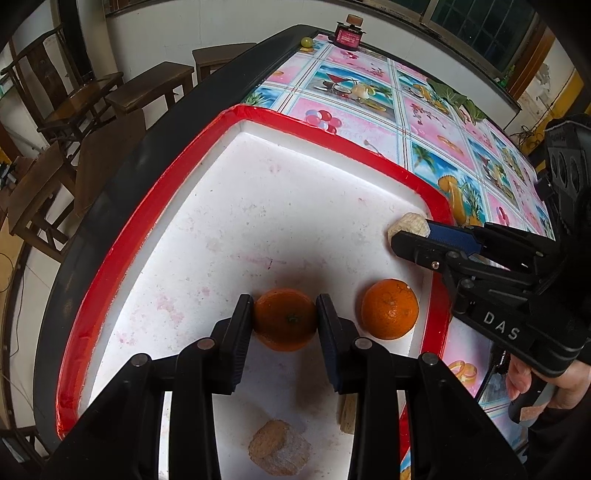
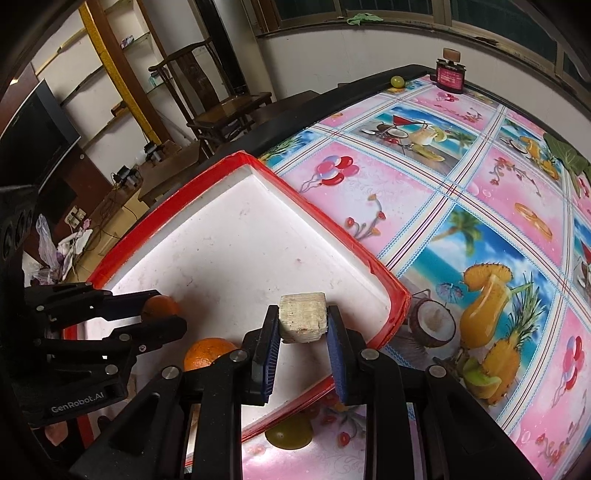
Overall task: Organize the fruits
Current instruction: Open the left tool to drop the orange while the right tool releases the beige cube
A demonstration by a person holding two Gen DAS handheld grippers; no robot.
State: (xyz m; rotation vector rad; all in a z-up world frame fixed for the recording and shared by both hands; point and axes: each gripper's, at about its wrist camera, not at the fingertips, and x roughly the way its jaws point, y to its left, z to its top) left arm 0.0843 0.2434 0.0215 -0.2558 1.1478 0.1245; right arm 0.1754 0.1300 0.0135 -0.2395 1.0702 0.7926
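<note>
A white foam tray (image 1: 236, 221) with a red rim lies on the patterned tablecloth. My left gripper (image 1: 284, 301) is shut on an orange (image 1: 284, 325) low over the tray floor. A second orange (image 1: 389, 309) rests to its right, near the rim. My right gripper (image 2: 303, 314) is shut on a pale beige fibrous chunk (image 2: 303, 322) above the tray's near right corner. The left wrist view shows that chunk (image 1: 408, 226) by the right rim. In the right wrist view the left gripper (image 2: 166, 308) and its orange (image 2: 162, 305) sit at the left, with the loose orange (image 2: 208, 352) lower down.
Two more beige chunks (image 1: 279, 452) (image 1: 349, 413) lie in the tray under my left gripper. At the table's far end are a small green ball (image 1: 306, 41) and a dark red jar (image 1: 349, 35). Wooden chairs (image 1: 85, 96) stand beyond the table's black edge (image 1: 110, 192).
</note>
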